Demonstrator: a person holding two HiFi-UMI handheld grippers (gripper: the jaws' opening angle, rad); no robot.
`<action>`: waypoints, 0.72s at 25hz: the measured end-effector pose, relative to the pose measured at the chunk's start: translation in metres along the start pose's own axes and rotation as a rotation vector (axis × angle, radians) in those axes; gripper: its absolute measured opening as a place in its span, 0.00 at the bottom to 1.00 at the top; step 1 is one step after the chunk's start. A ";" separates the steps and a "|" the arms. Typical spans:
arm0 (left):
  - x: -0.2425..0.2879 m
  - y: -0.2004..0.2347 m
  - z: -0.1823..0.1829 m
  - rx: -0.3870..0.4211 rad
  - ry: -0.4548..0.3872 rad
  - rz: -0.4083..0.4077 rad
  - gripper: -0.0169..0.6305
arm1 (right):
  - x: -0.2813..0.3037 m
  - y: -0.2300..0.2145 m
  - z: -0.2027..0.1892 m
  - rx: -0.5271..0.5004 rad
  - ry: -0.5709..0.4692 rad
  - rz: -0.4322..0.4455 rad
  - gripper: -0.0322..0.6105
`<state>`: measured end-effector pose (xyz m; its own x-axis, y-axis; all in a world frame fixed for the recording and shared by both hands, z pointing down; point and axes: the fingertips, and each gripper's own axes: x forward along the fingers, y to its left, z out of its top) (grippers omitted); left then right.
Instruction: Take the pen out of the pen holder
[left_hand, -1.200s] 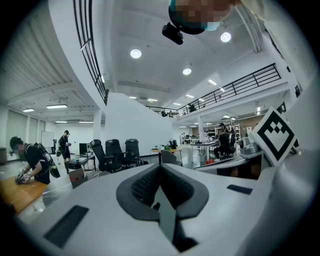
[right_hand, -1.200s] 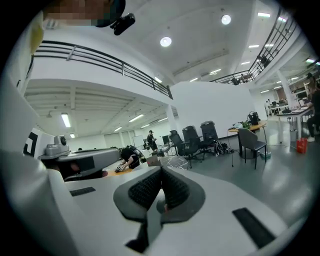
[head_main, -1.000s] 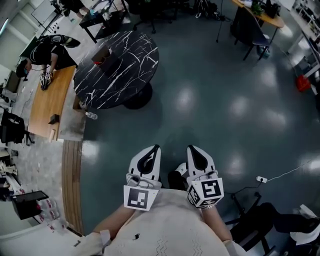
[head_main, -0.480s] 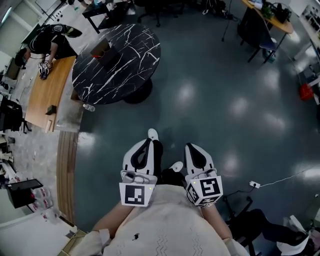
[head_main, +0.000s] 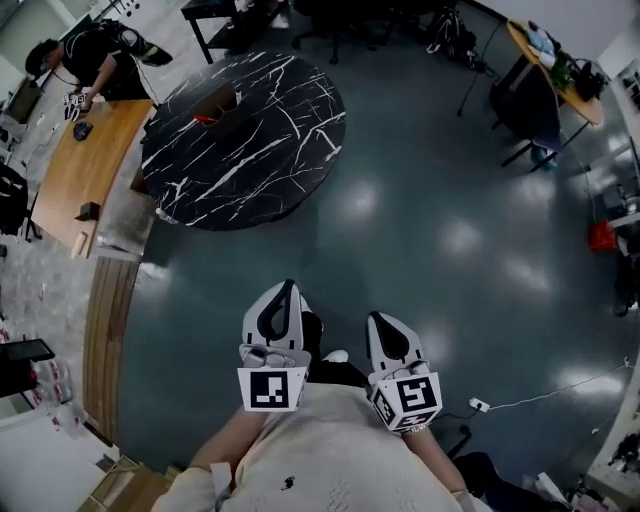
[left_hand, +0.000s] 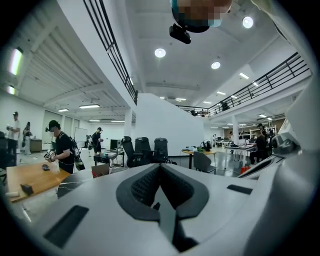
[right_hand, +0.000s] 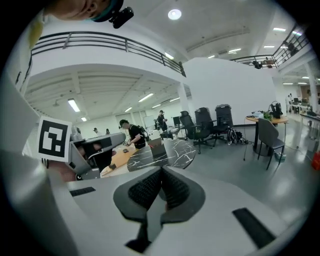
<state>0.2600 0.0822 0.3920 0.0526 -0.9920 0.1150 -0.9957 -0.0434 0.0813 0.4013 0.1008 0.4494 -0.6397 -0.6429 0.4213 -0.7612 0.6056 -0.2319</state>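
No pen or pen holder can be made out in any view. My left gripper (head_main: 285, 289) and right gripper (head_main: 385, 318) are held close to the body over the grey floor, both shut with nothing between the jaws. The left gripper view shows the left gripper (left_hand: 160, 168) with its jaws meeting, and the right gripper view shows the same for the right gripper (right_hand: 161, 173). Ahead stands a round black marble table (head_main: 250, 140), also seen as the table (right_hand: 172, 152). A brown cardboard box (head_main: 215, 103) with something red in it sits on its far side.
A long wooden table (head_main: 85, 170) runs along the left, with a person (head_main: 95, 45) in black leaning over it. Office chairs and a desk (head_main: 555, 55) stand at the back right. A power strip (head_main: 478, 405) with a cable lies on the floor at the right.
The marble table has come closer and more toward the middle of the view as the person walks forward. Both grippers stay shut in the same place by the body.
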 end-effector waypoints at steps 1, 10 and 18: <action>0.010 0.013 0.004 -0.008 -0.007 0.011 0.05 | 0.012 0.003 0.006 -0.015 0.012 0.009 0.07; 0.074 0.128 0.027 -0.084 -0.058 0.068 0.05 | 0.141 0.048 0.069 -0.067 0.036 0.091 0.07; 0.109 0.213 0.041 -0.092 -0.088 0.196 0.05 | 0.212 0.072 0.100 -0.112 0.078 0.166 0.07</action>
<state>0.0503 -0.0398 0.3812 -0.1515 -0.9871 0.0514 -0.9750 0.1578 0.1563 0.2004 -0.0389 0.4344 -0.7418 -0.4941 0.4534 -0.6267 0.7515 -0.2063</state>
